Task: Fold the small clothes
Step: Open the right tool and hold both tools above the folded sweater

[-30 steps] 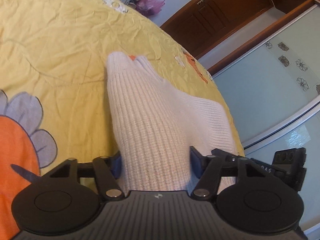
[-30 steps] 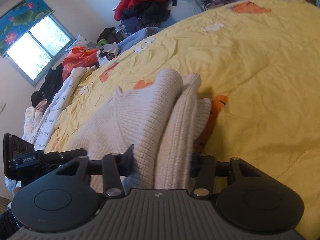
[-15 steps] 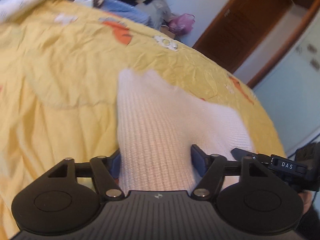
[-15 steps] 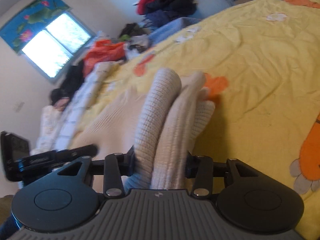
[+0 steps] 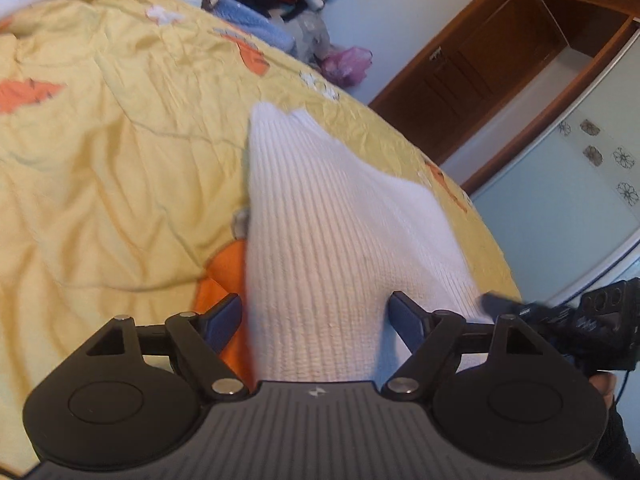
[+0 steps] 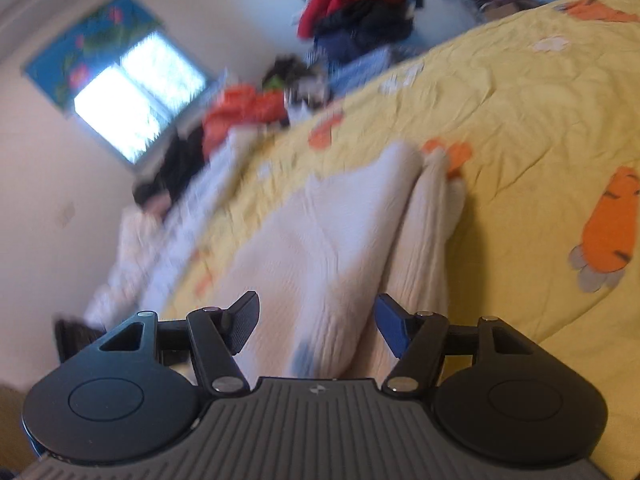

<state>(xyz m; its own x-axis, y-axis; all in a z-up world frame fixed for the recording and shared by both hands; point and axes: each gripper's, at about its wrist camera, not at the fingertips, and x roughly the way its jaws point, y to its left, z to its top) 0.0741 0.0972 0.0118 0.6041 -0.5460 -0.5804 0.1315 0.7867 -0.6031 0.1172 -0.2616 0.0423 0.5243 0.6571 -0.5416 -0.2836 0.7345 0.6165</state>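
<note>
A cream ribbed knit sweater (image 5: 320, 232) lies folded on the yellow bedspread (image 5: 100, 152). My left gripper (image 5: 316, 316) is open, its jaws wide on either side of the sweater's near edge without pinching it. In the right wrist view the sweater (image 6: 320, 248) lies with a rolled fold along its right side. My right gripper (image 6: 316, 316) is open too, its jaws apart over the knit. The right gripper also shows at the lower right of the left wrist view (image 5: 580, 320).
A pile of clothes (image 6: 360, 12) lies beyond the far side of the bed, with more garments (image 6: 240, 112) under the window (image 6: 136, 100). A brown wooden door (image 5: 460, 80) and a glass wardrobe panel (image 5: 568, 184) stand on the right.
Both grippers have opened and let go of the sweater. It has dropped flatter onto the bedspread, and both cameras have swung, leaving the right view blurred.
</note>
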